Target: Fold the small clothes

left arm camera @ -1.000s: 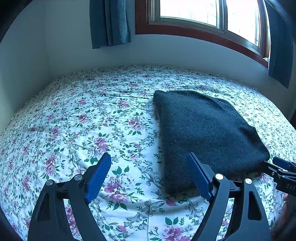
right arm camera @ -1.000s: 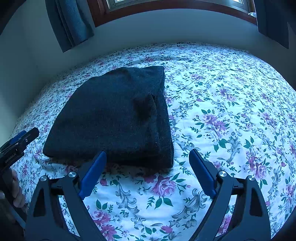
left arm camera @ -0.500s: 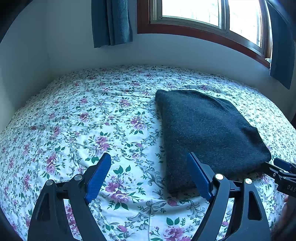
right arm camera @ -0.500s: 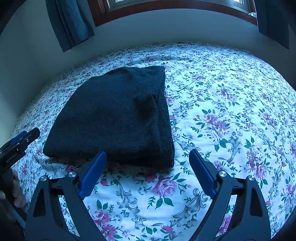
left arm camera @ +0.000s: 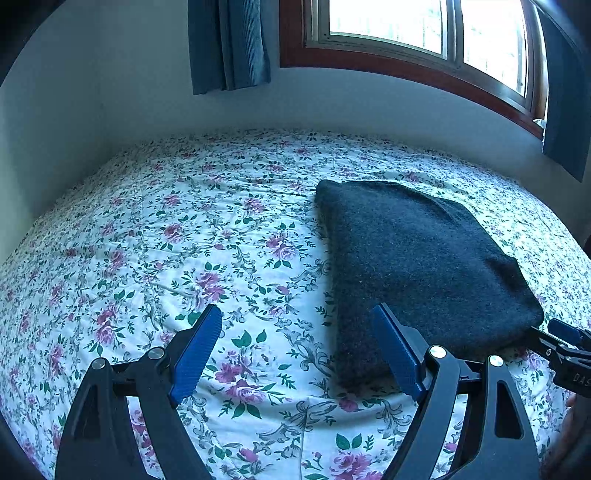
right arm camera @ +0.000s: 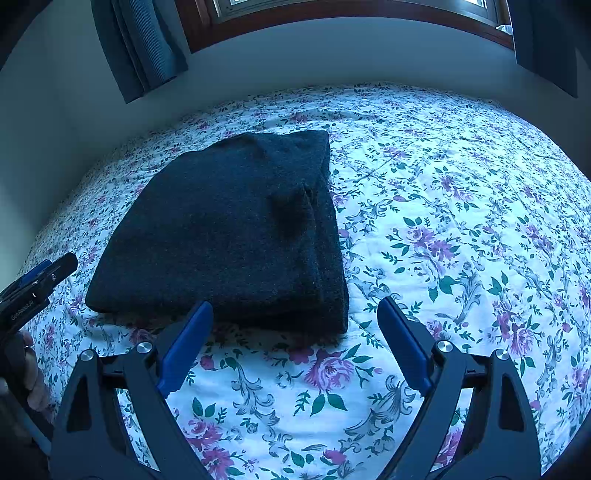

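Flower-printed bedsheet (left arm camera: pixel 229 258) covers the bed under a wood-framed window (left arm camera: pixel 406 37). On it lies a folded dark charcoal knitted garment (right arm camera: pixel 236 236), ahead-right of the left tongs (left arm camera: pixel 299 347) and ahead-left of the right tongs (right arm camera: pixel 295 339). Both tongs gape wide, gripping nothing.

Right tool (left arm camera: pixel 569 347) cut off by frame edge; window (left arm camera: pixel 424 33) top cropped.

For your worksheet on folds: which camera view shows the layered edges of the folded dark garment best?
The right wrist view: the dark garment lies central, with stacked layers visible along its near and right edges. The left wrist view shows it obliquely at right, its near corner behind a gripper finger.
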`<state>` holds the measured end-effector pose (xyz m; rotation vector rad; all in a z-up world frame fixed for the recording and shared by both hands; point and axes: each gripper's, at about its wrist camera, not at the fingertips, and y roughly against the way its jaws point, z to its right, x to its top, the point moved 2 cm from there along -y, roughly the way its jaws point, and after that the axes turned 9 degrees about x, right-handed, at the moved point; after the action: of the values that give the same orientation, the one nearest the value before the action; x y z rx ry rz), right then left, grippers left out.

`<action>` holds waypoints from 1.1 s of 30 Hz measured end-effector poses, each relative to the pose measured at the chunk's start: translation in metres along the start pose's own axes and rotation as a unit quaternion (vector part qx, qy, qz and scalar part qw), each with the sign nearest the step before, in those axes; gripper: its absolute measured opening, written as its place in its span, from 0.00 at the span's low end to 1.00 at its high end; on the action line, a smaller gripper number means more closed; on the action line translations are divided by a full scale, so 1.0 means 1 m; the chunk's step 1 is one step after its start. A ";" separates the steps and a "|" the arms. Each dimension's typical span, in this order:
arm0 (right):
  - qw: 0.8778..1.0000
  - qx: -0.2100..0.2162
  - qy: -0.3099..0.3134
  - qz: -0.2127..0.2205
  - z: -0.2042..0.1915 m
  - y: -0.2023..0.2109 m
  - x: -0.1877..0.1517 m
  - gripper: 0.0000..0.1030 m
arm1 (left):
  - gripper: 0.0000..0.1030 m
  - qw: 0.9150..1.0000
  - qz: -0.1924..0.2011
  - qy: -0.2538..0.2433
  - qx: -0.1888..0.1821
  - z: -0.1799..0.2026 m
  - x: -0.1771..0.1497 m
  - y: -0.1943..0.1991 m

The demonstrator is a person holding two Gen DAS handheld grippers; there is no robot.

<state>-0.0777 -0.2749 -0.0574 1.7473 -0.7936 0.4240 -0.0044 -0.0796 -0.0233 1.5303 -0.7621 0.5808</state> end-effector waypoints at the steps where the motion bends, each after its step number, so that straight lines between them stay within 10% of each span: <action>1: 1.000 0.000 0.000 0.000 0.000 0.000 0.000 0.88 | 0.80 1.000 0.000 0.000 -0.001 0.000 0.000 0.000; 33: 1.000 0.003 0.001 -0.006 -0.005 -0.005 -0.005 0.88 | 0.86 0.999 -0.019 0.022 0.020 -0.011 -0.002 -0.012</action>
<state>-0.0765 -0.2676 -0.0625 1.7569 -0.7800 0.4206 0.0041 -0.0679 -0.0310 1.5602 -0.6908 0.6028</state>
